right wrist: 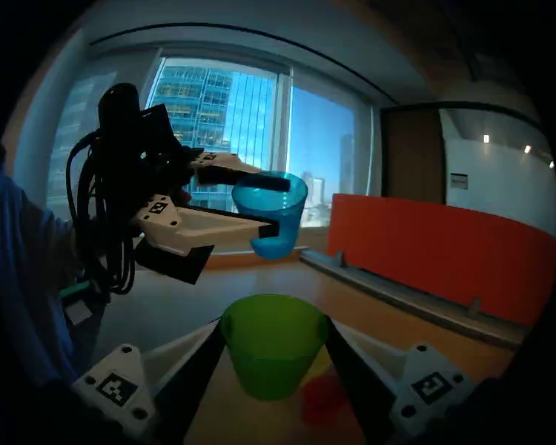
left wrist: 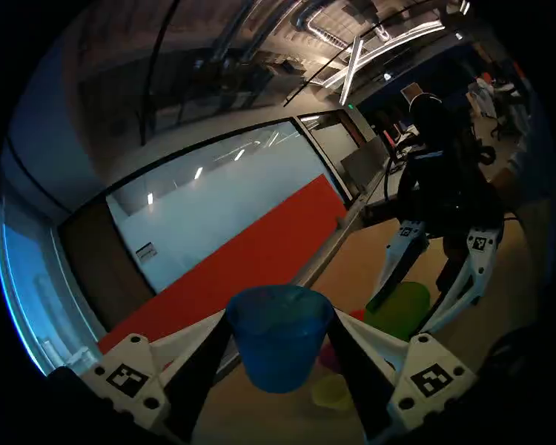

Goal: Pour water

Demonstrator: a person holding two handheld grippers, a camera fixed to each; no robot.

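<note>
"So, what have the tongs got right now?"

"Both are clenched on cups. My left gripper (left wrist: 279, 326) pinches the blue cup (left wrist: 279, 360) by its sides, and my right gripper (right wrist: 274, 330) does the same with the green cup (right wrist: 273, 360). Neither cup touches the desk (right wrist: 367, 311). They hang in the air above it, on my side of the orange panel (right wrist: 441, 245) along its far edge."

"And how do the two cups lie to each other?"

"That's what the pour turns on. From the right gripper view, the blue cup is higher than the green one and off to the left, clearly apart from it. Its mouth is up and its long axis is close to upright, perhaps with a slight lean. The green cup stands upright with its mouth open to the ceiling."

"Which one gives the water, then?"

"My guess is the blue one, since it's on top. I'd say my left hand has to bring its lip over the green mouth, then tip it. My right only needs to hold level."

"Is there water in it?"

"I can't tell, because the blue plastic is too dark to see through."

"Anything to watch for?"

"A yellow cup (left wrist: 330, 391) and a red cup (right wrist: 324, 393) sit on the desk below, so a missed pour would land around them."
</note>
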